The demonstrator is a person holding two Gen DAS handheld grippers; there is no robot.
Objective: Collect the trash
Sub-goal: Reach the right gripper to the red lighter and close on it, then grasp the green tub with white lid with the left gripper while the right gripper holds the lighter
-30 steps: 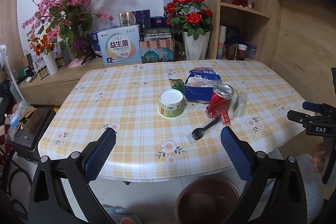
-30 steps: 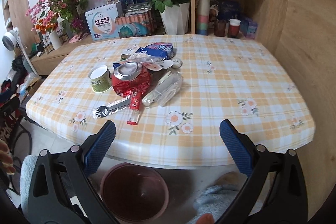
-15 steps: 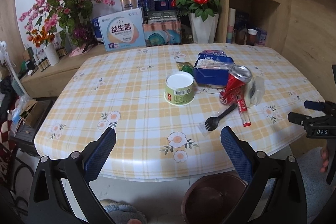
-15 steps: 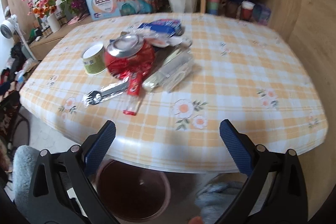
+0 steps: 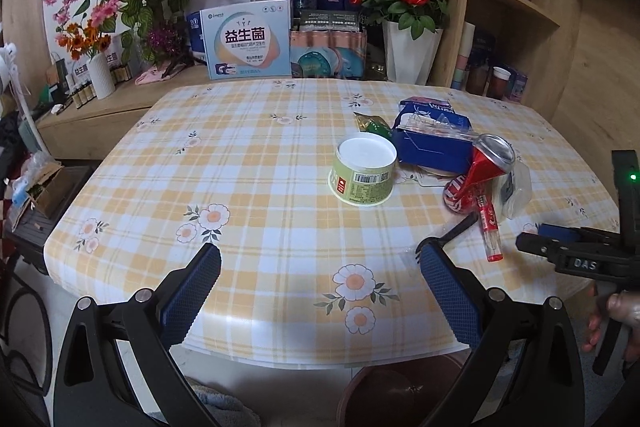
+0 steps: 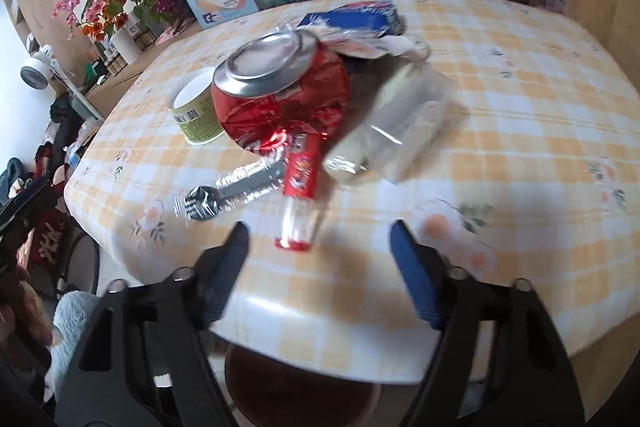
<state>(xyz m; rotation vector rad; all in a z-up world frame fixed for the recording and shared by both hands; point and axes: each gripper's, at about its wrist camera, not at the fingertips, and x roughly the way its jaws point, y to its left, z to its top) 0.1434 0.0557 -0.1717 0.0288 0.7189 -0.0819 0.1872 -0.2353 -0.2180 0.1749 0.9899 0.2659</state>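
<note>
The right gripper (image 6: pixel 316 247), jaws narrowing but with nothing between them, hung just short of the red tube (image 6: pixel 299 187) lying near the table (image 6: pixel 520 107) edge, against the crushed red can (image 6: pixel 280 99). Light, slick and stiff-looking, it probably wanted pinching mid-body. The left gripper (image 5: pixel 320 275) was spread, empty.

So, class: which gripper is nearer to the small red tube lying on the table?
The right gripper. Its open jaws, just closing, hang directly before the red tube, without touching it. The left gripper sits further off, toward the green cup.
</note>
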